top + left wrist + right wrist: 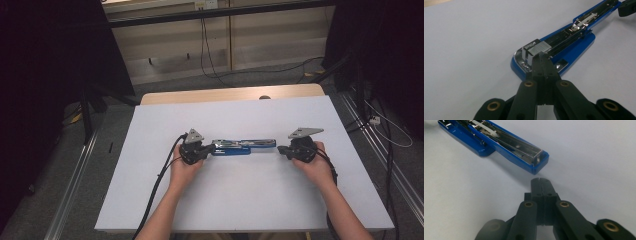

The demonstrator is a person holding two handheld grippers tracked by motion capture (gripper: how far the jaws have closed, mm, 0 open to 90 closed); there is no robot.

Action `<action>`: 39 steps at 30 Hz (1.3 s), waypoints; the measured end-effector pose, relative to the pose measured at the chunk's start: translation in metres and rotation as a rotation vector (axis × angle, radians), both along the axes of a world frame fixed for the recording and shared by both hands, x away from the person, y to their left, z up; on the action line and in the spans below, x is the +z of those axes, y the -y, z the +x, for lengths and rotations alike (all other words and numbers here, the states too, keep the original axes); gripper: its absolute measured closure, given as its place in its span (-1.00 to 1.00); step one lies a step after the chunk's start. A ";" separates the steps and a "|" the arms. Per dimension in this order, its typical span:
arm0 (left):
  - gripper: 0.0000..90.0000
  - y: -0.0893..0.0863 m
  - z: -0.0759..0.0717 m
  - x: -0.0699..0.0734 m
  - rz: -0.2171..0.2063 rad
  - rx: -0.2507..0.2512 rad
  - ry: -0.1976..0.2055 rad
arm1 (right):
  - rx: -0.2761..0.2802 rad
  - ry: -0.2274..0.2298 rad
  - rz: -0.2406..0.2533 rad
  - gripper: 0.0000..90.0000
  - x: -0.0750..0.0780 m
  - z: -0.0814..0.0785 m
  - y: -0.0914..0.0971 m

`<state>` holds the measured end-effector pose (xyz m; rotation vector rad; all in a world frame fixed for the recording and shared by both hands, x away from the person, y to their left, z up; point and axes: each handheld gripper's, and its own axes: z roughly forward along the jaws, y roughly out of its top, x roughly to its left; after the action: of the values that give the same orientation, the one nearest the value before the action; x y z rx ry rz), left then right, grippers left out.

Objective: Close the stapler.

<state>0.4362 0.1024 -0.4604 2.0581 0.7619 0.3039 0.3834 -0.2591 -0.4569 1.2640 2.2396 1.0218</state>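
A blue stapler (243, 145) lies swung open flat along the middle of the white table (240, 200). In the left gripper view its metal magazine (564, 37) faces up, with a short strip of staples (537, 48) at the near end. My left gripper (541, 56) is shut, its tips right at that staple strip; I cannot tell if they touch it. It sits at the stapler's left end (209, 148). My right gripper (540, 181) is shut with nothing in it, a short gap from the stapler's other end (537, 161), also seen from above (280, 149).
A wooden strip (225, 94) runs along the table's far edge. Black cables (210, 65) hang and trail over the floor behind. Metal rails (75, 175) flank the table, and dark curtains (45, 75) stand at both sides.
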 end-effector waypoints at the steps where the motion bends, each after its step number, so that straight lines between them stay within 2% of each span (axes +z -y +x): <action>1: 1.00 0.000 0.000 0.000 0.003 -0.001 0.002 | 0.002 -0.002 0.000 1.00 0.000 0.001 0.000; 15: 1.00 0.001 0.000 -0.001 -0.008 -0.004 0.000 | 0.016 -0.005 -0.009 1.00 -0.004 0.007 -0.008; 39: 1.00 0.000 0.000 -0.001 -0.010 -0.007 0.002 | 0.030 0.051 0.036 1.00 0.005 0.007 -0.013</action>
<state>0.4366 0.1023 -0.4616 2.0503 0.7532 0.2968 0.3899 -0.2463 -0.4514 1.2090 2.2174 1.0979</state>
